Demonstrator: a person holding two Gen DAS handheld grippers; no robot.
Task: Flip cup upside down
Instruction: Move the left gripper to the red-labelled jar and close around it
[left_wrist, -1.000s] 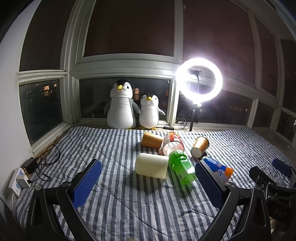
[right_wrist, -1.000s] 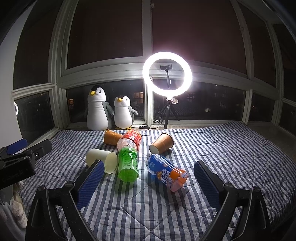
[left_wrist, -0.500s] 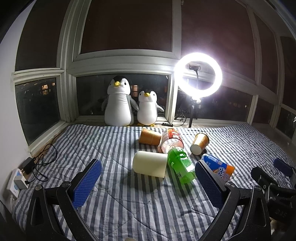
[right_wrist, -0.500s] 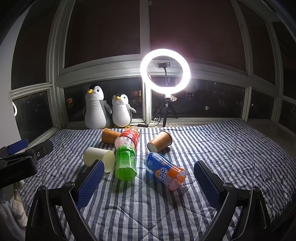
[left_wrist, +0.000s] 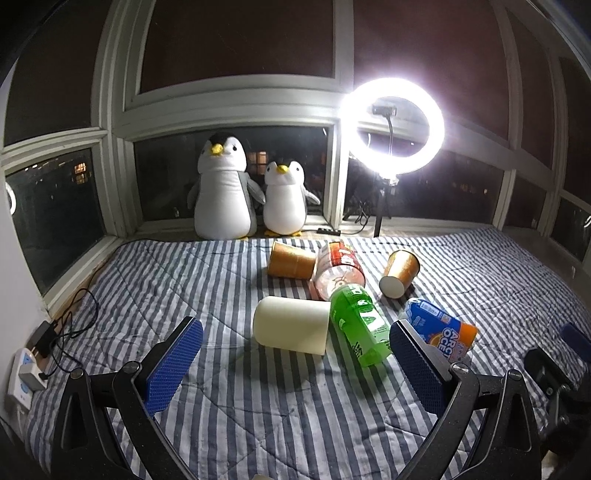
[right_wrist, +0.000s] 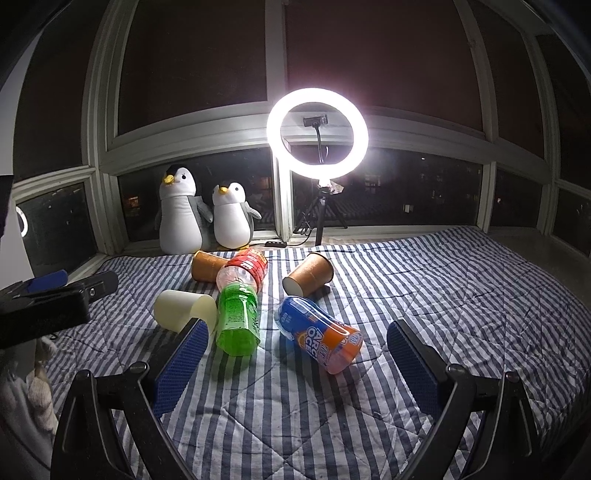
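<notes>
A cream cup (left_wrist: 291, 329) lies on its side on the striped quilt (left_wrist: 258, 417), just ahead of my open left gripper (left_wrist: 295, 363); it also shows in the right wrist view (right_wrist: 183, 309). Two brown paper cups lie on their sides farther back, one on the left (left_wrist: 291, 261) (right_wrist: 208, 266) and one on the right (left_wrist: 400, 272) (right_wrist: 310, 275). My right gripper (right_wrist: 293, 367) is open and empty, hovering short of the blue and orange bottle (right_wrist: 321, 338). Each gripper shows at the edge of the other's view.
A green bottle (left_wrist: 360, 323) and a red-labelled bottle (left_wrist: 338, 269) lie beside the cream cup. Two plush penguins (left_wrist: 221, 192) and a lit ring light (left_wrist: 391, 125) stand at the window. A power strip with cables (left_wrist: 26, 373) sits at the left edge.
Both views have shifted slightly: the cups and bottles sit a little nearer and lower in the frames. Both grippers stay open and empty.
</notes>
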